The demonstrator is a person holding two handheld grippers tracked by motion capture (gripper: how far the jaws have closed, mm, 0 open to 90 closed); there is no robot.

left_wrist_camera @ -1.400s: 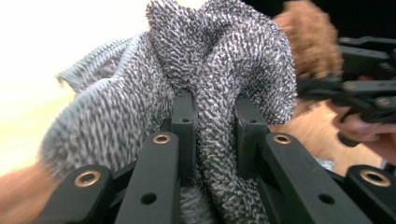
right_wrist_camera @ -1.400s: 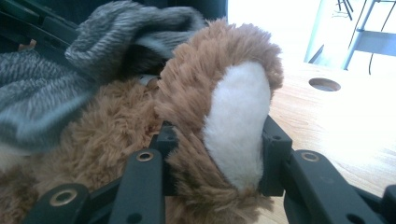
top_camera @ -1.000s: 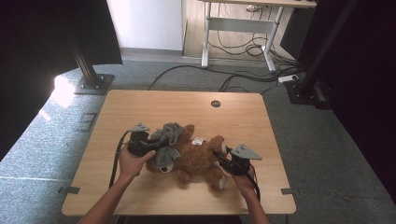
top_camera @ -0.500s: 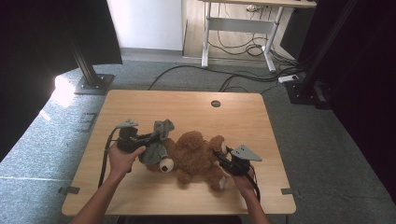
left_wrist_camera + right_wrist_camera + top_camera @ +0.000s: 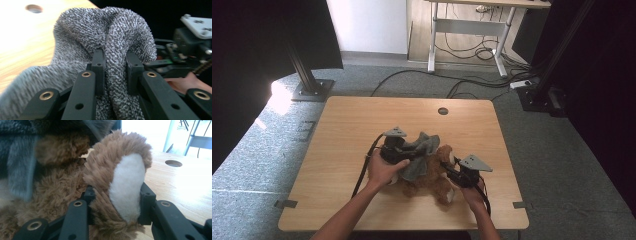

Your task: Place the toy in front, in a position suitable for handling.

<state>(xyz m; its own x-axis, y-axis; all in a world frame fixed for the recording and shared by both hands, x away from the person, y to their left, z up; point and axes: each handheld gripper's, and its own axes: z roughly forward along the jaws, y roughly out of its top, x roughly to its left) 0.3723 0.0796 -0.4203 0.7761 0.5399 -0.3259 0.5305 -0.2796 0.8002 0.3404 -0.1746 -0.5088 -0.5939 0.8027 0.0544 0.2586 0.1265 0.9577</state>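
A brown teddy bear (image 5: 432, 179) lies on the wooden table (image 5: 352, 125) near its front. A grey knit garment (image 5: 419, 154) drapes over the bear's upper part and hides its head. My left gripper (image 5: 408, 152) is shut on a bunched fold of the grey knit garment (image 5: 110, 32), which sits pinched at my left gripper (image 5: 115, 60). My right gripper (image 5: 452, 171) is just right of the bear. In the right gripper view my right gripper (image 5: 117, 192) is shut on the bear's foot (image 5: 127, 185), which has a white sole.
A round hole (image 5: 442, 111) is in the table's far part. Beyond the table, a desk frame (image 5: 467, 35) stands on the floor with cables (image 5: 472, 52) around it. Black stands (image 5: 307, 80) rise at the far left and far right.
My left gripper has carried the grey garment to the right, from beside the bear's head to over the bear. The bear's face is now covered. The right gripper has kept still.
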